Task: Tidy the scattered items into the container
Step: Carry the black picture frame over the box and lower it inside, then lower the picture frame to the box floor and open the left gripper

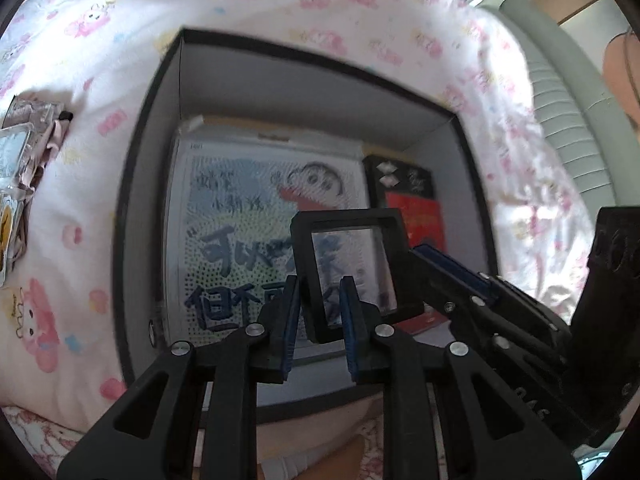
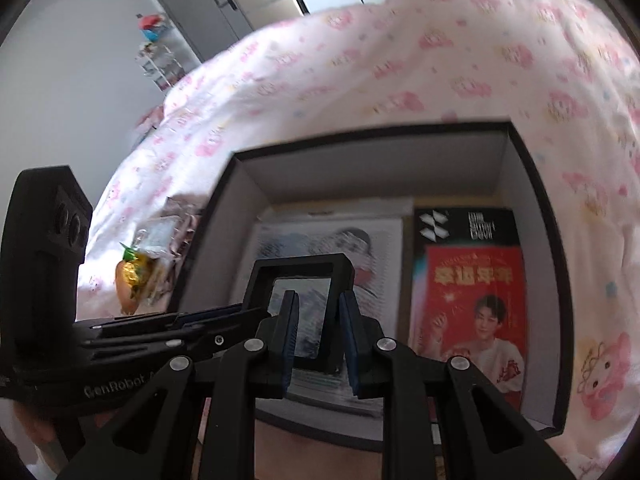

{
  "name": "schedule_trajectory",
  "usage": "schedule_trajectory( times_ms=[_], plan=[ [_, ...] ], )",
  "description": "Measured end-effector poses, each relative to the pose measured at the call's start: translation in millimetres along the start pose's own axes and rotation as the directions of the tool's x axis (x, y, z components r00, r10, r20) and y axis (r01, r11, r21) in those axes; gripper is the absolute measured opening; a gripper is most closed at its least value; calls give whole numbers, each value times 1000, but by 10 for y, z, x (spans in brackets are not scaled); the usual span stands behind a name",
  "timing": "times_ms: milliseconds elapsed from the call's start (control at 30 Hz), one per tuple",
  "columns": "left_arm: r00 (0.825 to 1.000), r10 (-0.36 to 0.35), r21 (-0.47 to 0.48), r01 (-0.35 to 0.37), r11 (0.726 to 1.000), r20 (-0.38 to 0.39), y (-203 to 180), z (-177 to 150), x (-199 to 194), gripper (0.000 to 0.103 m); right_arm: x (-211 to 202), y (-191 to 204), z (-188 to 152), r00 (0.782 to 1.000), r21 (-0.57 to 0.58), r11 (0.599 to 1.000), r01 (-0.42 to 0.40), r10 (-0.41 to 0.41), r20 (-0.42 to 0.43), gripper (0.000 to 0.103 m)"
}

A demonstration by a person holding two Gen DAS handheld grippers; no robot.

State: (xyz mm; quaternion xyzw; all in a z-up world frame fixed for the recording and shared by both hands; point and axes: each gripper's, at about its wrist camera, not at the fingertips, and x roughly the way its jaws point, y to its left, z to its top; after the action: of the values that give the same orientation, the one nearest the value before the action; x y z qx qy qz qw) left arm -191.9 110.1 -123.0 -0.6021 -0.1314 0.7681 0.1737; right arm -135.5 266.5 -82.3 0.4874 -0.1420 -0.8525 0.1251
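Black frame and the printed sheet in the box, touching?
Cannot tell. In both wrist views the black frame is held between the left gripper and right gripper, overlapping the printed sheet in the box; no contact or gap shows.

We see a white bed sheet (image 1: pixel 280 20) printed with pink cartoon figures. The box (image 1: pixel 144 128) has a black rim and pale grey inner walls. In it lie a white card (image 1: pixel 224 216) with dotted blue-green print and dark lettering, and a black and red booklet (image 2: pixel 472 280). The small frame (image 1: pixel 348 264) is black with a clear pane. Both grippers' fingers (image 1: pixel 288 320) are black with blue pads.
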Motion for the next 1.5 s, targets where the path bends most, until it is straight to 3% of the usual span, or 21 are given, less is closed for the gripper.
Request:
schedule_trajectory(
  times_ms=[200,300,433,567,667,867,967,1100,1167,1200,1267,1433,1500],
  plan=[
    [996,69,-9,-70,998,-61,80,-29,218,19,259,-116,-98,995,36,999,-18,21,-98,19],
    [995,58,-22,-60,998,-77,145,-41,246,20,366,-136,-144,989,48,999,-25,32,-146,19],
    [997,66,-3,-66,998,-36,157,-75,107,20,281,-171,-158,994,55,998,-24,29,-110,19],
    [999,54,-10,-54,999,-1,215,-26,-22,20,158,-239,-90,996,55,995,84,-82,-37,19],
    [999,52,-13,-52,999,13,263,10,-86,20,293,-252,-65,984,33,986,163,-161,-76,19],
    [999,7,-35,-6,999,42,316,70,-164,20,576,-104,-135,980,1,998,65,-64,-187,19],
    [999,-26,-50,27,998,25,322,67,-140,20,514,45,-189,986,-49,998,29,-36,-163,19],
    [998,-58,-36,57,998,-5,219,68,-8,20,434,51,-241,987,-57,993,105,-112,-119,19],
    [994,-105,-30,105,994,-24,176,78,53,20,313,-26,-244,979,-38,982,186,-189,-72,19],
    [986,-155,-26,154,988,-52,138,96,116,20,255,-63,-233,978,-23,979,201,-201,-46,19],
    [979,-187,-26,186,982,-82,88,110,202,20,125,-132,-226,983,17,983,185,-185,-1,19],
    [982,-130,-16,129,992,-137,-51,92,397,18,142,-236,-188,982,71,980,188,-189,9,19],
    [988,-48,-31,44,999,-149,-37,55,402,17,197,-213,-204,982,58,980,188,-187,-19,19]
  ],
)
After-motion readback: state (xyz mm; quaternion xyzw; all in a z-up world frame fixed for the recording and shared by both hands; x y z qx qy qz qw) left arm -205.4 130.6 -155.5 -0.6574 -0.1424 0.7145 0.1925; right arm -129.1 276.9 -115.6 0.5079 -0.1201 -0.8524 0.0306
